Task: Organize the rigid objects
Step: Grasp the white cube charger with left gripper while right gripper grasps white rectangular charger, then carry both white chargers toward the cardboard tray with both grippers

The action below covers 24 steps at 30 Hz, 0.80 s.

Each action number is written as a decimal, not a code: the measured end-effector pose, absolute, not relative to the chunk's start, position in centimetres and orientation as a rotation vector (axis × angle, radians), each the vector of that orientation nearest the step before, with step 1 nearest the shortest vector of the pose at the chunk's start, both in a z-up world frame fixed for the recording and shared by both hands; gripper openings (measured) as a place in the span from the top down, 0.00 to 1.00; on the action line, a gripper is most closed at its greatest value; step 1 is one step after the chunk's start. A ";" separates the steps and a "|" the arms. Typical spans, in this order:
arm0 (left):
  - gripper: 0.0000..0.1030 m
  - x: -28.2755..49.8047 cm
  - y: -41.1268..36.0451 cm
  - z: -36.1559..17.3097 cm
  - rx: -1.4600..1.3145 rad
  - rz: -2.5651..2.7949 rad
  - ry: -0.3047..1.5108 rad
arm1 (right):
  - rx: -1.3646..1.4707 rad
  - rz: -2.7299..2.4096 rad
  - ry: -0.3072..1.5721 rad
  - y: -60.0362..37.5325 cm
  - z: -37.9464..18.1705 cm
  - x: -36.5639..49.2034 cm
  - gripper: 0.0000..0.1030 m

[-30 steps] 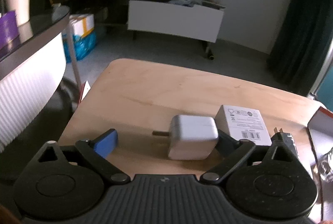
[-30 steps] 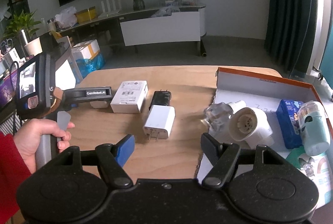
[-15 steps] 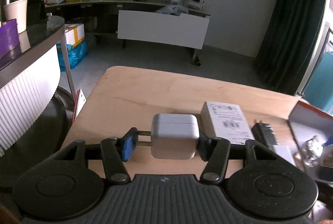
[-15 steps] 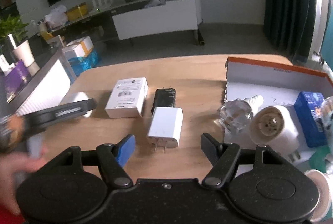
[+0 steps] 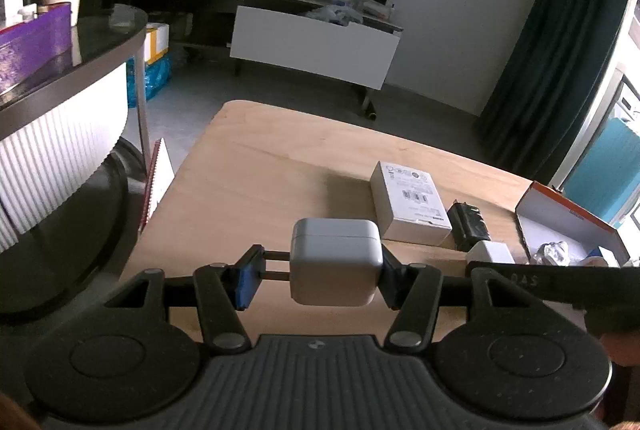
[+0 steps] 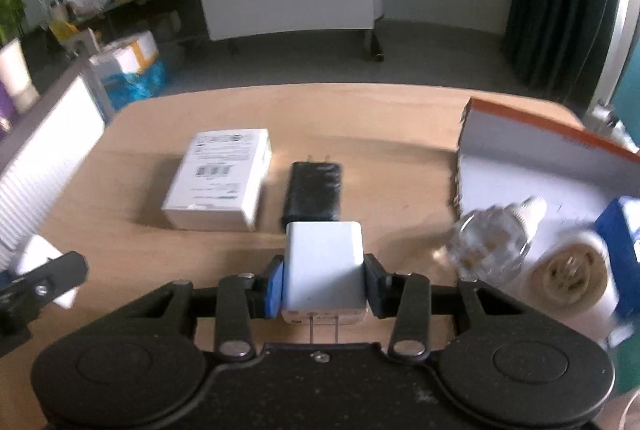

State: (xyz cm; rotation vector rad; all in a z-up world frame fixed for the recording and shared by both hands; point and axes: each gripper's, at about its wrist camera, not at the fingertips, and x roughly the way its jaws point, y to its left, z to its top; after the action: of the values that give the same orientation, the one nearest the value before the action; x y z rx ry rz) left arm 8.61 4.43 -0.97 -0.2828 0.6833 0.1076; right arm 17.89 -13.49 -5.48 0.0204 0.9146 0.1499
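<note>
The left claw (image 5: 316,276) clamps the grey charger (image 5: 335,260), one pad on its prongs, left of the white box (image 5: 410,208); the right claw (image 6: 323,286) grips the white charger (image 6: 324,262) by flat sides, in front of that box (image 6: 220,179); both look light, stiff, smooth-skinned, so squeezing the broad faces seems safest.

Your left wrist view: partial white letters "AS" on dark flat bar (image 5: 560,280) at right edge; rest of marking cut off. White rectangular cardboard box (image 5: 408,202) on table carries barcode and printed lines; you cannot read them, too small. Your right wrist view: same white box (image 6: 218,178) shows barcode, symbol row, text lines, all blurred. Orange rim of open white carton (image 6: 576,142) bears small print, unreadable.
</note>
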 end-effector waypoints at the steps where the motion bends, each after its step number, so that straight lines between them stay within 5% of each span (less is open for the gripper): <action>1: 0.44 8.5 4.4 -0.8 -0.286 0.109 0.684 | 0.006 0.149 0.906 -13.4 -5.3 17.3 0.52; 24: 0.44 1.2 -0.8 3.7 -0.229 0.042 0.608 | 0.064 0.210 0.716 -16.9 3.1 3.2 0.52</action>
State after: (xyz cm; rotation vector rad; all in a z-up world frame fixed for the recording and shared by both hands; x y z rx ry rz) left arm 1.20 -0.79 3.71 -0.2286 0.6080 0.0419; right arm 3.19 -16.88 3.12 0.0636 0.7161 0.2101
